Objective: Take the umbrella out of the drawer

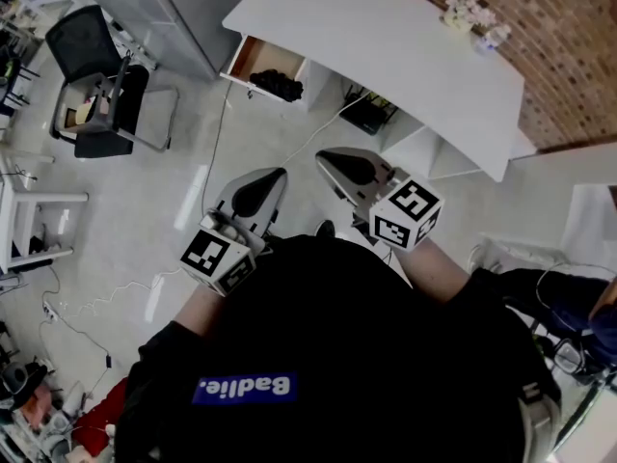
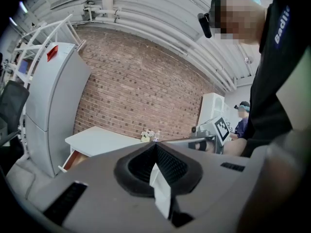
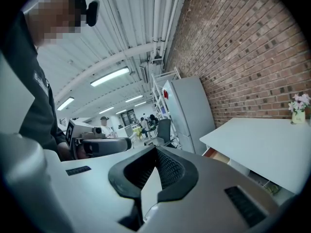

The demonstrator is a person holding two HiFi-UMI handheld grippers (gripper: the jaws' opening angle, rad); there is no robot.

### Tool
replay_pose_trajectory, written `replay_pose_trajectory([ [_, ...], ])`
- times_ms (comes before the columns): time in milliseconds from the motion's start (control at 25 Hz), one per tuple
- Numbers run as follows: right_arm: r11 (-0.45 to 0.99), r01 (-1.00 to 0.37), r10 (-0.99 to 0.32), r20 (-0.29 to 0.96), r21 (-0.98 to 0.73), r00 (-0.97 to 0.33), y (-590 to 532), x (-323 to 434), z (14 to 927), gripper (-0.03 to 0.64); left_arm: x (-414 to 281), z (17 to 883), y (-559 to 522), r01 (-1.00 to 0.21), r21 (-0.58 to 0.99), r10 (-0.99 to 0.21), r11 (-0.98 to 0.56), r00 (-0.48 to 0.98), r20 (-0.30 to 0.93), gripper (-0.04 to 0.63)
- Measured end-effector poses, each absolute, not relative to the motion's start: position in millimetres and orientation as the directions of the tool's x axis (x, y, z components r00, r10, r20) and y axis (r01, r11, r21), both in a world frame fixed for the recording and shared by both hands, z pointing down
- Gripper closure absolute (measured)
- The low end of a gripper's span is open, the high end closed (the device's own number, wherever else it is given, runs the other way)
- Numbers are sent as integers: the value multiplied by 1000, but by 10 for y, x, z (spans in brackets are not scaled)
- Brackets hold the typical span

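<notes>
A white desk (image 1: 405, 56) stands by the brick wall, and its drawer (image 1: 253, 61) at the left end is pulled open. A dark bundle, the umbrella (image 1: 280, 85), lies in the drawer's front. My left gripper (image 1: 280, 174) and right gripper (image 1: 323, 157) hover side by side over the floor, close to my body and well short of the desk. Both are shut with nothing between the jaws. The left gripper (image 2: 155, 142) points toward the desk (image 2: 97, 140) and the drawer (image 2: 73, 160). Past the right gripper (image 3: 156, 147) the drawer (image 3: 216, 154) shows under the desktop.
A black office chair (image 1: 96, 75) and a grey cabinet (image 1: 164, 8) stand left of the desk. A small vase of flowers (image 1: 469, 13) sits on the desktop, a black basket (image 1: 371, 114) under it. Cables (image 1: 96, 307) run across the floor at left. Another person (image 1: 578, 307) sits at right.
</notes>
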State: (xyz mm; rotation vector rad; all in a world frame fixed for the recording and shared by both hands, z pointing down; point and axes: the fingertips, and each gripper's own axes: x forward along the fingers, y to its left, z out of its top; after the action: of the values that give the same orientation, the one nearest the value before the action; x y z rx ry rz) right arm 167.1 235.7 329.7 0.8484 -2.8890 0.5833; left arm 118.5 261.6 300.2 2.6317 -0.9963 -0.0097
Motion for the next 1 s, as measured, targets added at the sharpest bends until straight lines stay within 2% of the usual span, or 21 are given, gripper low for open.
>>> replay_pose_trajectory([
  [400,774,-525,-487,197,-354,-851,2068,1810,3463,588,1221,3122,2389,-676,290,-677,-677,727,112,598],
  [1000,718,-610,-562,237,-336,-792,714,1039,3438,588,460,3094,823,-603,290,-607,-743,790,88,598],
])
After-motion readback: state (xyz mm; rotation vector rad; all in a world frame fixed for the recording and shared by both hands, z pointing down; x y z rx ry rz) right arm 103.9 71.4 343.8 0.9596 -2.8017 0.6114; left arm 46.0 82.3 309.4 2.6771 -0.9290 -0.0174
